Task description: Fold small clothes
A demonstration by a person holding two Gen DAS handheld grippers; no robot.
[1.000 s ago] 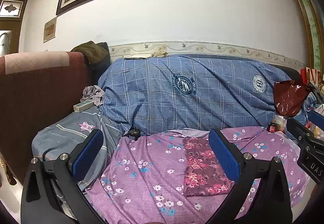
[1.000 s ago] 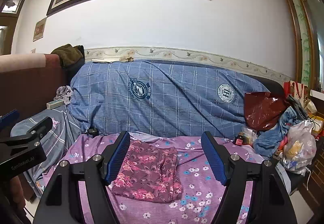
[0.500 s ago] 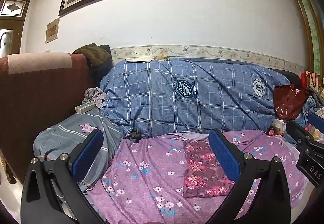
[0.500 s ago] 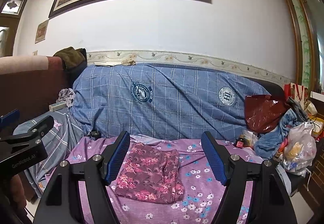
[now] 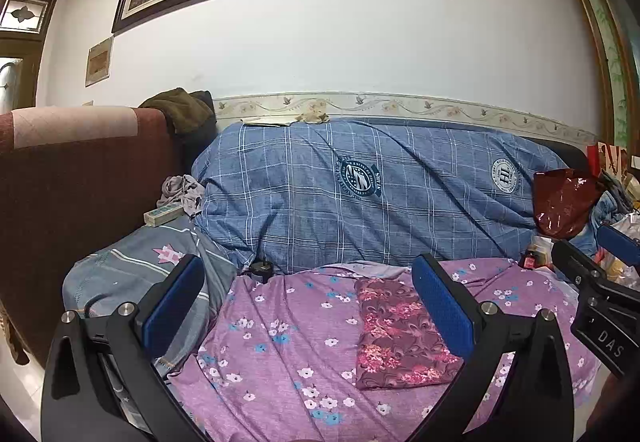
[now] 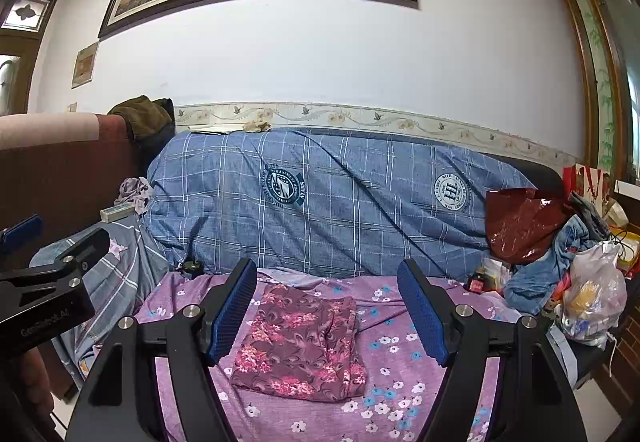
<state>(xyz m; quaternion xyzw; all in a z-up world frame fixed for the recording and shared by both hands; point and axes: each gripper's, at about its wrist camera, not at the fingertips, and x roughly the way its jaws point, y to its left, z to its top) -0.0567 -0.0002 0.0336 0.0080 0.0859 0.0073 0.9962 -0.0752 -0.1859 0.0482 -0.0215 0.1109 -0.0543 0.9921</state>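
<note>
Both tongs gape above folded garment [image 6: 300, 346] (purple sheet [image 6: 400, 382] around).

A maroon folded garment [image 6: 300, 346] carries pink flowers and pale swirls. It lies on a purple sheet [image 6: 400, 382] dotted with small white and blue blossoms. Behind, a blue cover [image 6: 340, 202] shows a thin white check and two round navy-and-white crests. At the left, a grey striped cloth [image 5: 132, 274] bears a pink star, near a dark brown sofa arm [image 5: 80, 182]. At the far right sits a glossy dark red bag [image 6: 520, 222]. Both grippers are black with blue pads [image 6: 232, 312].
</note>
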